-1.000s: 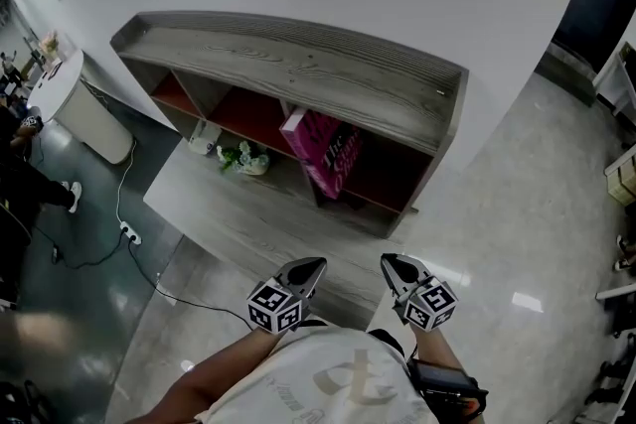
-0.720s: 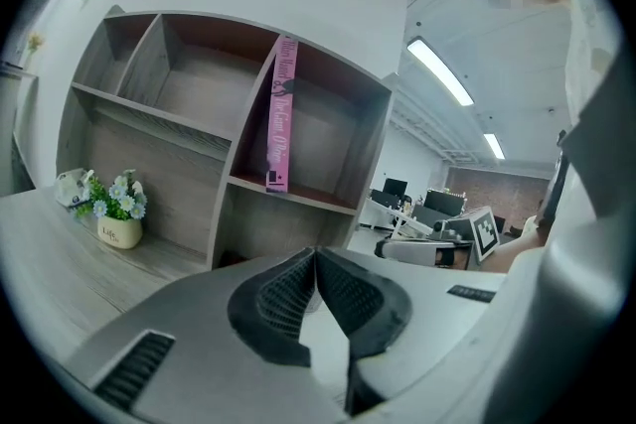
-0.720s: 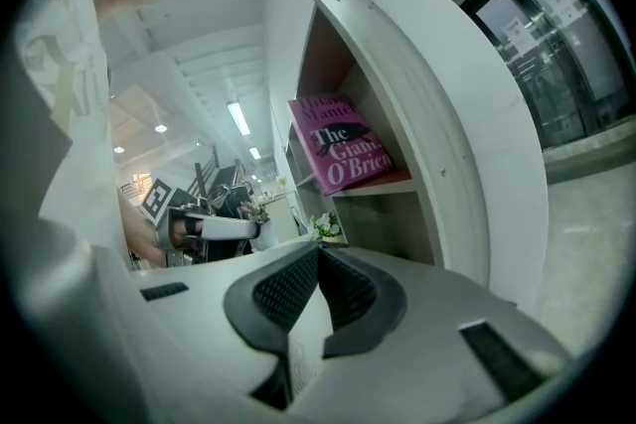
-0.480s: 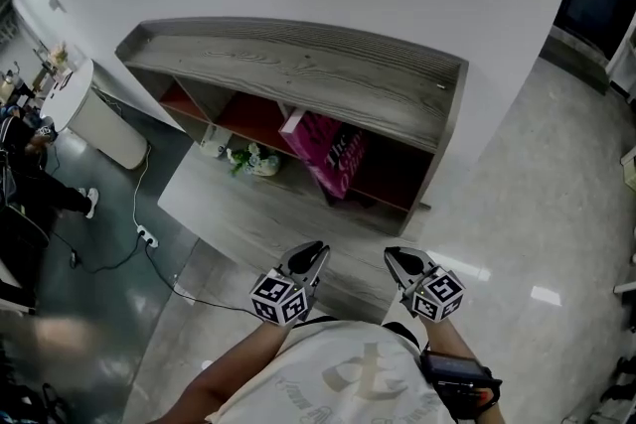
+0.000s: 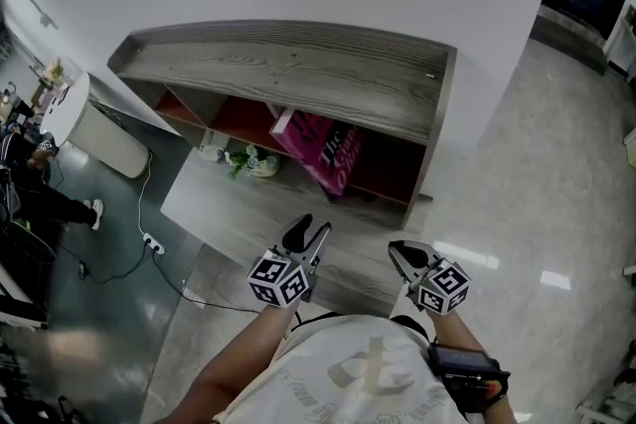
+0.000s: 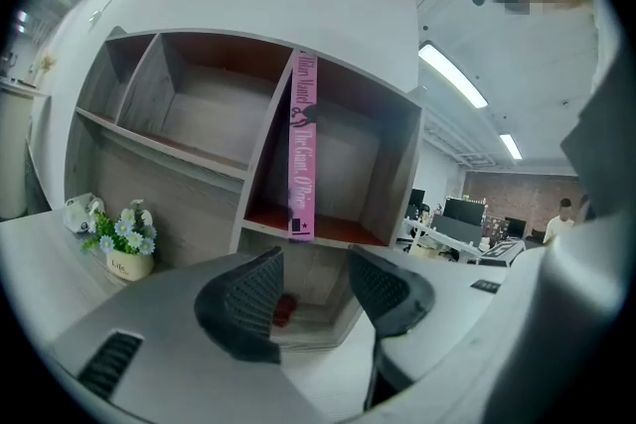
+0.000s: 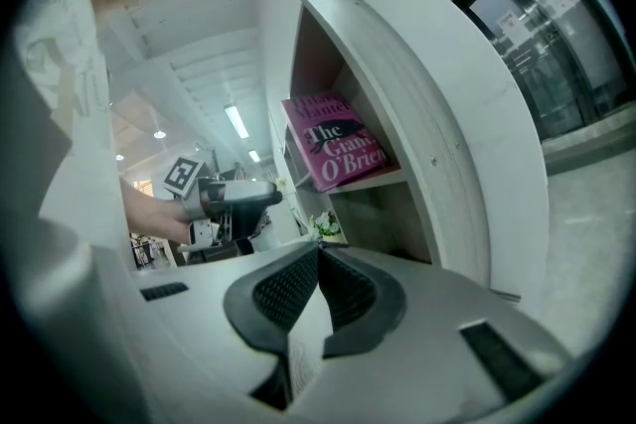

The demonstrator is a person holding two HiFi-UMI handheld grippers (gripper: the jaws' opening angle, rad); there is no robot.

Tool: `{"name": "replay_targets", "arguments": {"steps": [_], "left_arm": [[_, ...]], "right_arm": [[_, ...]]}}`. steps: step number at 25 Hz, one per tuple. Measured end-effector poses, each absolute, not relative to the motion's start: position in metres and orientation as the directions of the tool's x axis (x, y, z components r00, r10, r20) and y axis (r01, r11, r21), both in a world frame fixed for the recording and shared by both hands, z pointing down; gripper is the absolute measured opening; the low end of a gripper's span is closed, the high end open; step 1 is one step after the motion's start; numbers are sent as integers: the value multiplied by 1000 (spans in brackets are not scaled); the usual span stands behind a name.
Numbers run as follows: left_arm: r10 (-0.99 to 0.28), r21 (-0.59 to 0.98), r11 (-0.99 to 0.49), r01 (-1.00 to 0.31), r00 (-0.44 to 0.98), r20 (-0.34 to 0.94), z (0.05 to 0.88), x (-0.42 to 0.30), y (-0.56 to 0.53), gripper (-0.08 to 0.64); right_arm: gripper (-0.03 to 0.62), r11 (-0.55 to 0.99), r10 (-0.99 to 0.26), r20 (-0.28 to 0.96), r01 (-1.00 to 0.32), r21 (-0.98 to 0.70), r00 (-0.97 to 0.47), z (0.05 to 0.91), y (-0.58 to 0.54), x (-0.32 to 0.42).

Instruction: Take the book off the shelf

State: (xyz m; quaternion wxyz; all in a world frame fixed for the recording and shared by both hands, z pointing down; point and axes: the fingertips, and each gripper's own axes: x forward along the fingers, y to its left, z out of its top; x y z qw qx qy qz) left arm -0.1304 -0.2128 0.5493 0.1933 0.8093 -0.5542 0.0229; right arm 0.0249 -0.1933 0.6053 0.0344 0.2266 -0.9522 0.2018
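A pink book (image 5: 323, 151) leans in the right-hand compartment of the grey wooden shelf (image 5: 298, 74). In the left gripper view its spine (image 6: 302, 149) stands upright ahead; in the right gripper view its cover (image 7: 338, 152) faces me. My left gripper (image 5: 303, 235) is short of the shelf, above the low wooden platform. Its jaws have just been opening and stand open (image 6: 313, 288) with nothing between them. My right gripper (image 5: 405, 256) hangs back to the right, its jaws shut (image 7: 318, 283) on nothing.
A small pot of flowers (image 5: 248, 160) stands on the low wooden platform (image 5: 229, 213) left of the book. A white bin (image 5: 104, 136) and a cable with a power strip (image 5: 151, 240) lie on the floor at left. A person (image 5: 30, 194) stands at the far left.
My left gripper has moved forward towards the shelf and its jaws have gone from shut to open. The right gripper has barely moved and stays shut.
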Motion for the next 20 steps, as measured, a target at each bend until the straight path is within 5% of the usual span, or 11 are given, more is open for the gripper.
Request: {"name": "replay_targets", "arguments": {"steps": [7, 20], "left_arm": [[-906, 281, -309, -909, 370, 203, 527, -131, -242, 290], [-948, 247, -220, -944, 267, 174, 483, -141, -301, 293]], "right_arm": [[3, 809, -423, 162, -452, -376, -891, 609, -191, 26], [3, 776, -460, 178, -491, -395, -870, 617, -192, 37]]}}
